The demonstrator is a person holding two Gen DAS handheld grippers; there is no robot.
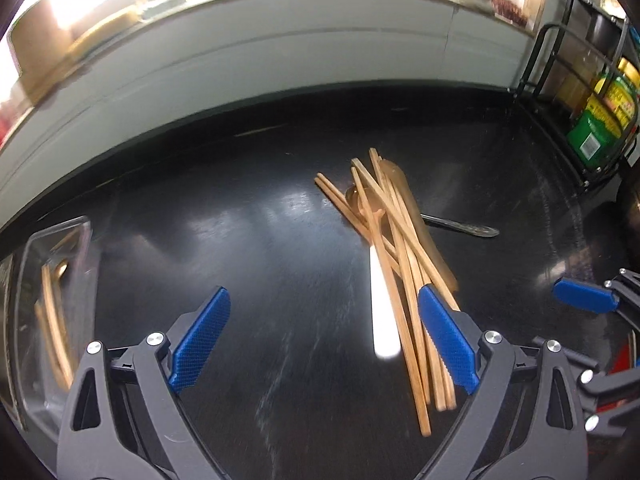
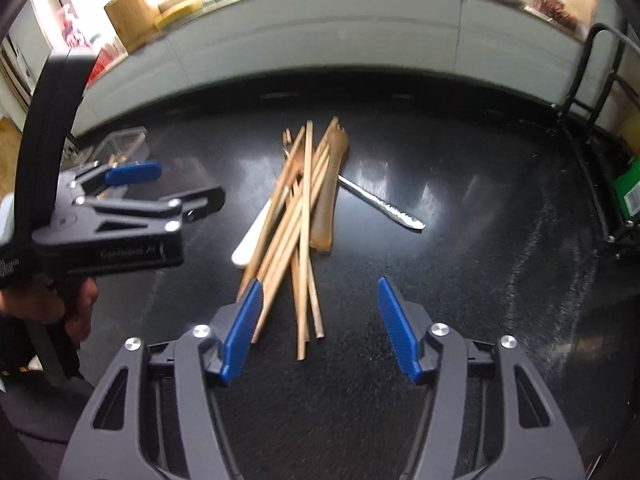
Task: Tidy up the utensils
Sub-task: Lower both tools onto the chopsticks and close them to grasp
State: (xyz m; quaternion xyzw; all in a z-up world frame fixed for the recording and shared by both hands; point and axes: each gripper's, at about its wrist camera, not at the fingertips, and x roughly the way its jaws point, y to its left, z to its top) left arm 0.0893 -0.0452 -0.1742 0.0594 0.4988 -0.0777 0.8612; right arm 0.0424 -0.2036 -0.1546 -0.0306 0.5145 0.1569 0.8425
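Right tongs [image 2: 320, 330] are standing partly open and empty above the near ends of the chopsticks [image 2: 298, 216], piled mid-tabletop [image 2: 480, 280]; left tongs [image 1: 324, 340] are gaping wide, empty. Sticks are appearing light, stiff, slippery; pinching across the bundled near ends is looking soundest

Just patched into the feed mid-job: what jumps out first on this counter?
A crisscrossed pile of wooden chopsticks lies mid-counter on the black countertop, with a white handle sticking out on its left and a metal utensil handle on its right. Both claws are open over it: the right claw frames the pile's near ends, the left claw beside it. A clear container at far left holds some wooden pieces.
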